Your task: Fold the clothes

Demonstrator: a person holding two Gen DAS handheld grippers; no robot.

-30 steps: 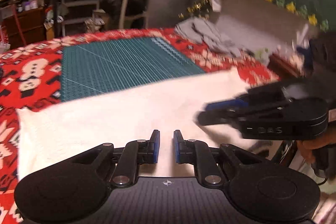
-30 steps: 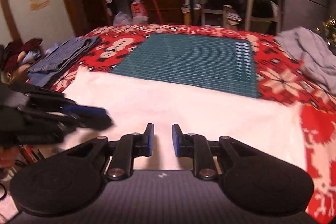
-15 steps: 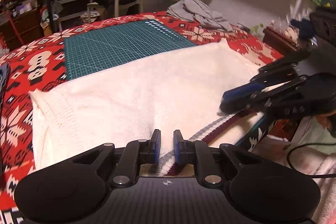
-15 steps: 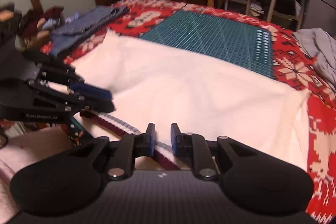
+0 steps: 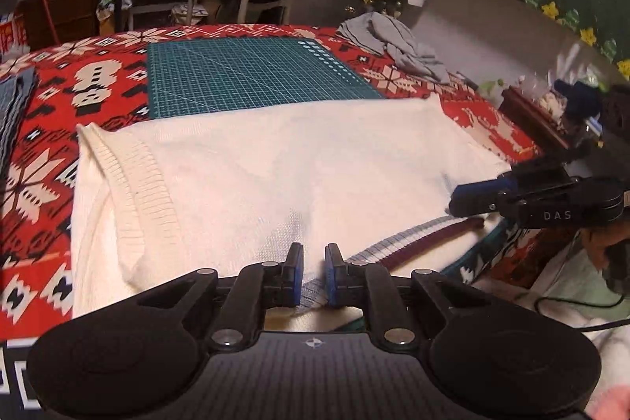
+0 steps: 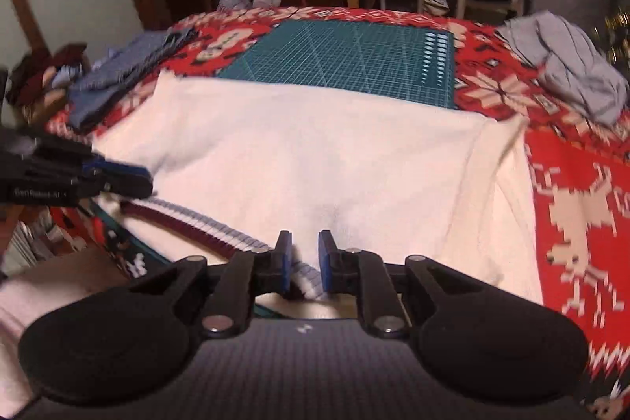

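Both grippers, my left gripper (image 5: pixel 314 272) and right gripper (image 6: pixel 303 268), pinch the white sweater's (image 5: pixel 275 164) striped hem (image 5: pixel 413 243); next, carry it toward twelve o'clock, evenly.

L hand-held gripper (image 5: pixel 314 268) pinching white sweater (image 5: pixel 275 164) hem, R hand-held gripper (image 5: pixel 458 201) alongside, red cloth (image 5: pixel 51 105)

We see a bench (image 5: pixel 484 117) covered by a red cloth (image 6: pixel 571 191) with white snowflake patterns. On it, a green cutting mat (image 5: pixel 252 77) lies at the far middle, a cream sweater (image 5: pixel 275 168) spreads across the near part over the mat's near edge, folded blue clothes (image 6: pixel 130 65) sit far left, and a crumpled grey garment (image 6: pixel 571 65) far right.
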